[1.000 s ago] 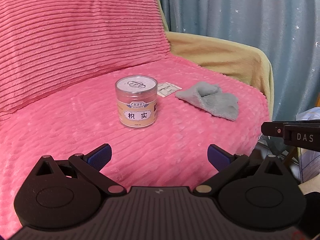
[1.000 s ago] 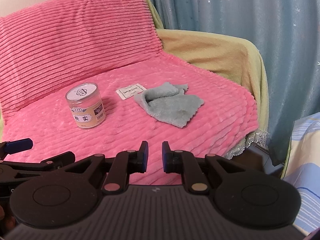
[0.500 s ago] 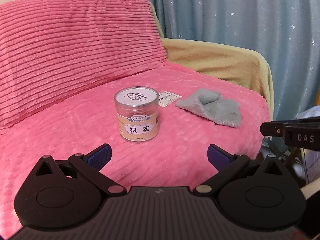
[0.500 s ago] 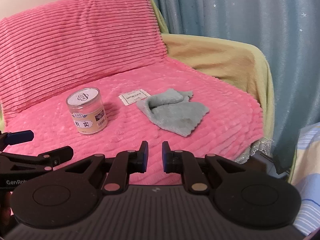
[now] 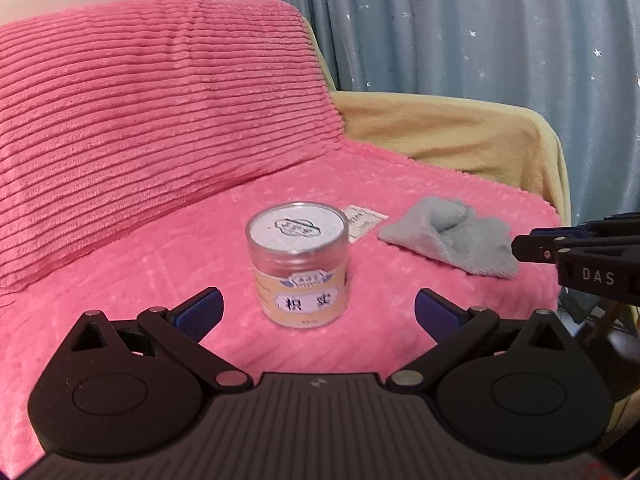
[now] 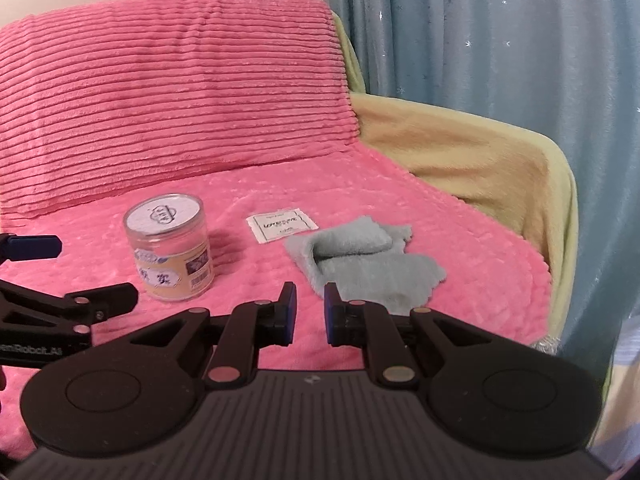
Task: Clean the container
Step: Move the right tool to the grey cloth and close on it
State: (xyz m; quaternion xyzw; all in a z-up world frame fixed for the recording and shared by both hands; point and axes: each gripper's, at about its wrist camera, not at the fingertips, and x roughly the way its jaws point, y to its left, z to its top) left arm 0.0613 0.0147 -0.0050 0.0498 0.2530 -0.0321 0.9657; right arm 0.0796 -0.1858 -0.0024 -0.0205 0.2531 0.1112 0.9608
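Pink ribbed blanket (image 5: 160, 208) covers the sofa seat and backrest, its right edge meeting a yellow armrest (image 6: 480, 152). Near that right edge lies a crumpled grey cloth (image 6: 368, 260), with a white card (image 6: 280, 226) touching its far corner. Mid-seat stands the jar (image 5: 298, 268), upright with its lid on, straight ahead of the left claw (image 5: 318, 306), whose fingers are spread wide and clear of it. The right claw (image 6: 310, 312), nearly closed and empty, points at the cloth.
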